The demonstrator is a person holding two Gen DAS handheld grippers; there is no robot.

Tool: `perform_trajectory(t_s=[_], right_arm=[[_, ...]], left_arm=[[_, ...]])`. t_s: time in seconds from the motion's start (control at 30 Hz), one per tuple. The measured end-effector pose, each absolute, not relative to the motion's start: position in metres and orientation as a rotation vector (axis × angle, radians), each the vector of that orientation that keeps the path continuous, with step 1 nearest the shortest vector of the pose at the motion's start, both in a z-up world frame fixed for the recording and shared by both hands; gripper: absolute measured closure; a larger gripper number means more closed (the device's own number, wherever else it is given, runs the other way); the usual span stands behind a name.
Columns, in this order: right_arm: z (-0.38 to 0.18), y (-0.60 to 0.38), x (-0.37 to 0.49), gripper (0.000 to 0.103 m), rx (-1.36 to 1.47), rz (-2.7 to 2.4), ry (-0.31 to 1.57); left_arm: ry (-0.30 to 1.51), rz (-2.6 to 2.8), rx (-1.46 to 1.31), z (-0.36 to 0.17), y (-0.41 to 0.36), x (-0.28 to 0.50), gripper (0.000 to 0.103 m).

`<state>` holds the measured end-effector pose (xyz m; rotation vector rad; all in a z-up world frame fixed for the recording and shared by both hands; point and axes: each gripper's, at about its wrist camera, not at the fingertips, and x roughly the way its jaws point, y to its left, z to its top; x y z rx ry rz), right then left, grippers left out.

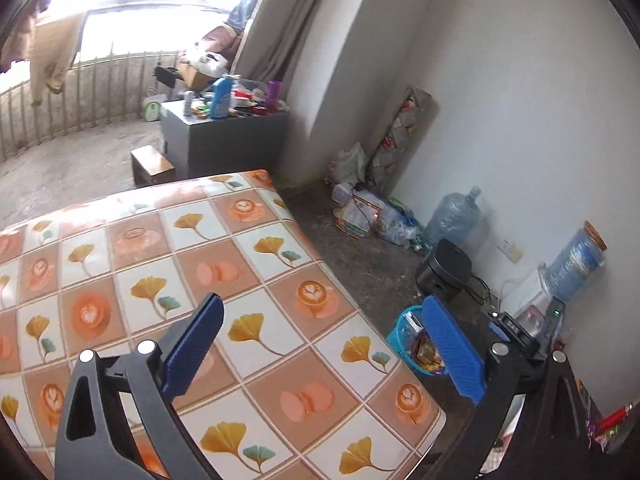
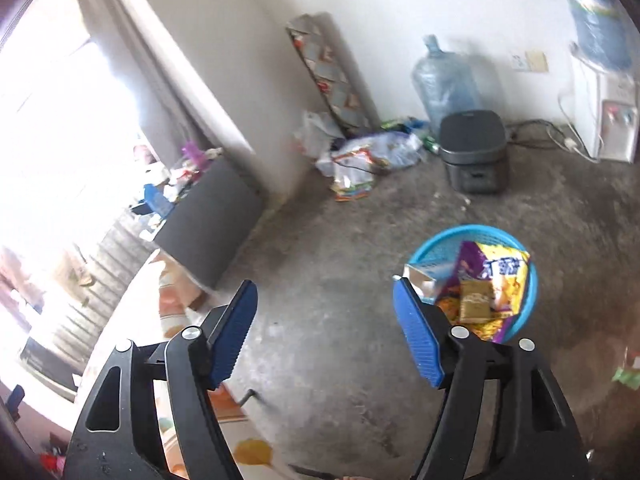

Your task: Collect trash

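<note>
Rough concrete floor (image 2: pixel 340 280), round latticed basket (image 2: pixel 448 240)

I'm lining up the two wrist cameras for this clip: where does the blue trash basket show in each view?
Left wrist: the blue trash basket sits at lower right, on the floor past the table's edge, partly behind the right finger of the open left tongs.
Right wrist: the basket is right of centre on the floor, holding snack wrappers, just beyond the open right tongs.
Shared landmark: the black cooker near the wall.
</note>
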<state>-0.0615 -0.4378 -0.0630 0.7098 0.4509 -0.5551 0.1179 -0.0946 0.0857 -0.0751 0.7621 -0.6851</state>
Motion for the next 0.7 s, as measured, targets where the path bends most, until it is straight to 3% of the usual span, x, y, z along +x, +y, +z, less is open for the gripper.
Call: perform_trajectory(t_s=[0.13,0.27,0.7], right_arm=[[-0.026,-0.387,-0.045,0.023,0.597,-0.422,0.448],[-0.008,-0.341,-0.031,0.015,0.474,-0.337,0.453],[0.02,-0.226,-0.018,0.008,0.183,-0.245,0.428]], left_arm=[[0.795,-0.503,-0.046,0.084,-0.068,0.105,0.006],[0.693,-0.323,0.04,0.085,-0.042,0.084,0.006],[0.689,-0.247,-0.09,0.06,0.021,0.05,0.006]])
